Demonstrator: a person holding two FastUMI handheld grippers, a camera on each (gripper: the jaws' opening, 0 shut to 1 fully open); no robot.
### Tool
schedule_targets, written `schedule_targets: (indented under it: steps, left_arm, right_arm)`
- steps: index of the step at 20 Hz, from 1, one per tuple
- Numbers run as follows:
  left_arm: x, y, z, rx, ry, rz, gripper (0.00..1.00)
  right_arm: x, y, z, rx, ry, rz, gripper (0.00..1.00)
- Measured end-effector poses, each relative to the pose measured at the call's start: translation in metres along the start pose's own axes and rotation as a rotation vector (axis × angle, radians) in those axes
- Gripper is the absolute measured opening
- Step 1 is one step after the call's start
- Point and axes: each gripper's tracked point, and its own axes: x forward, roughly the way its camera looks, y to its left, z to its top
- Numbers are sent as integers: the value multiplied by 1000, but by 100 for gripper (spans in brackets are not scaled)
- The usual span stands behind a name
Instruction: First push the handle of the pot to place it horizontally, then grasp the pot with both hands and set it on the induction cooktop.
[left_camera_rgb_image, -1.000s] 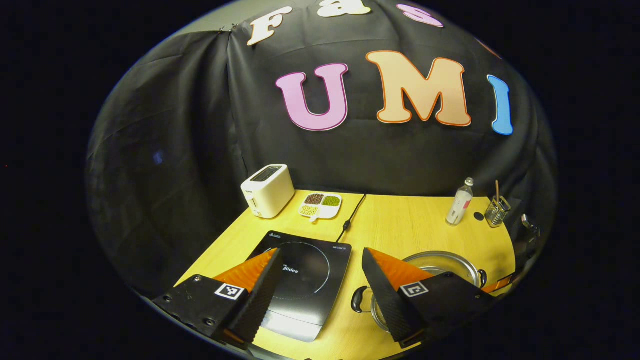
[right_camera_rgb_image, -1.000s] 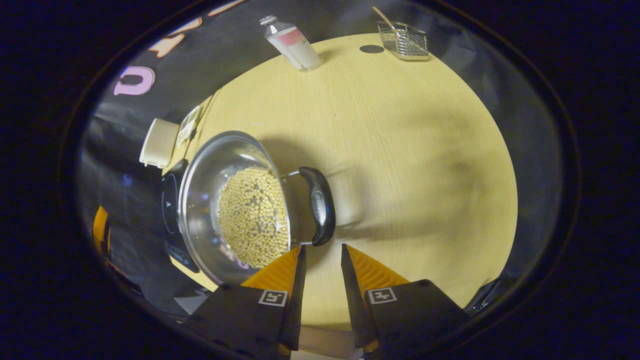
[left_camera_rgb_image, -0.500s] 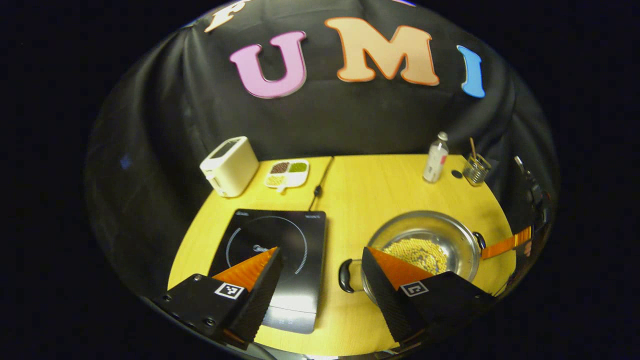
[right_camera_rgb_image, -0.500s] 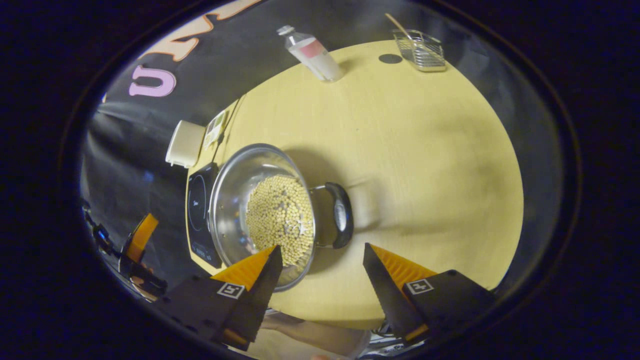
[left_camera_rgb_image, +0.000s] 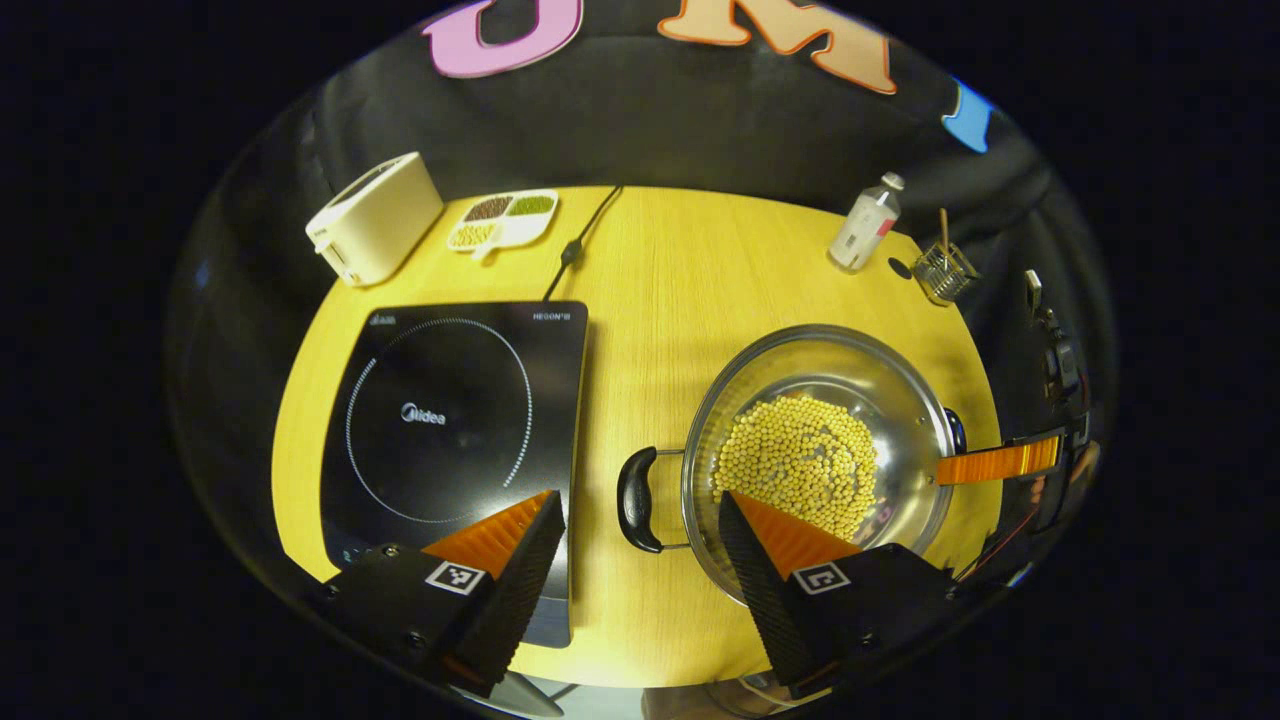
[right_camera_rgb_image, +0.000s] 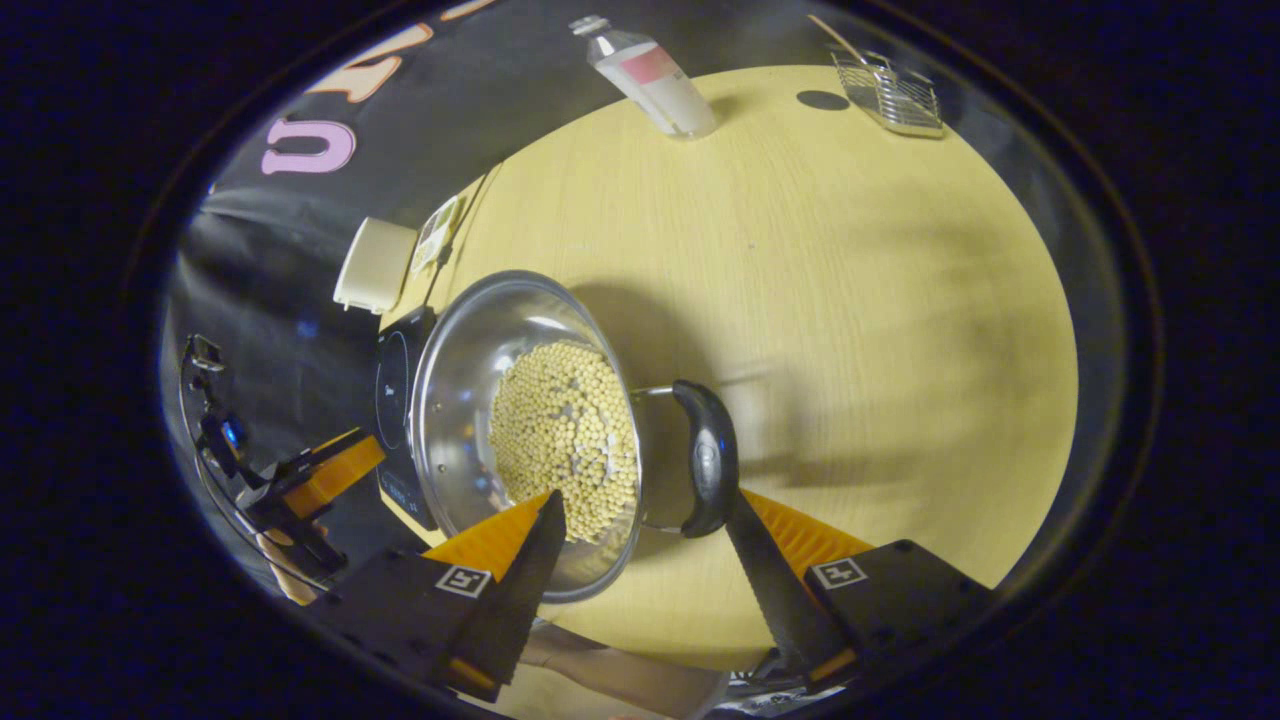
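Observation:
A steel pot (left_camera_rgb_image: 800, 365) holding yellow beans (left_camera_rgb_image: 800, 460) stands on the wooden table, to the right of the black induction cooktop (left_camera_rgb_image: 440, 415). Its two black handles lie left and right in the left gripper view. My left gripper (left_camera_rgb_image: 640, 512) is open, and the pot's left handle (left_camera_rgb_image: 636, 498) lies just ahead of the gap between its fingers. In the right gripper view my right gripper (right_camera_rgb_image: 645, 508) is open too. The pot's right handle (right_camera_rgb_image: 706, 458) and a piece of the pot (right_camera_rgb_image: 460, 380) rim sit between its fingertips, with no contact that I can make out.
Along the table's far edge stand a white toaster (left_camera_rgb_image: 375, 215), a divided dish of beans (left_camera_rgb_image: 503, 215), a plastic bottle (left_camera_rgb_image: 865, 220) and a wire basket (left_camera_rgb_image: 943, 272). The cooktop's cable (left_camera_rgb_image: 575, 245) runs toward the wall. Bare table (left_camera_rgb_image: 650, 300) separates cooktop and pot.
Both grippers have come in and tilted down over the pot. The right gripper went from nearly shut to open, and the right handle now lies between its fingers.

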Motion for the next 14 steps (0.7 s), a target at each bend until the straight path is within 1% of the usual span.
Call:
schedule_targets:
  steps: [3, 6, 7, 8, 9, 11, 12, 13, 14]
  left_arm:
    - [19, -4, -10, -69, 93, -20, 94]
    - [33, -9, -17, -101, 151, -27, 91]
    - [37, -10, -17, -100, 159, -31, 90]
    - [41, -11, -17, -98, 170, -33, 94]
    - [45, -12, -18, -96, 180, -31, 88]
    - [53, -14, -19, -99, 199, -36, 85]
    - [57, -13, -22, -97, 215, -32, 81]
    - [60, -12, -23, -93, 227, -25, 83]
    - [62, -11, -23, -90, 232, -18, 73]
  right_arm:
    - [11, -1, 0, 10, 21, 9, 99]
    - [20, 1, -2, 11, 46, 27, 99]
    - [22, 1, -1, 12, 54, 32, 95]
    - [24, 1, 0, 13, 62, 37, 83]
    - [25, 0, -1, 11, 68, 40, 83]
    - [32, -3, 0, 5, 72, 34, 83]
    - [37, -5, 1, 9, 70, 26, 83]
    - [36, -8, 0, 6, 74, 22, 67]
    - [38, -12, -1, 5, 80, 11, 65]
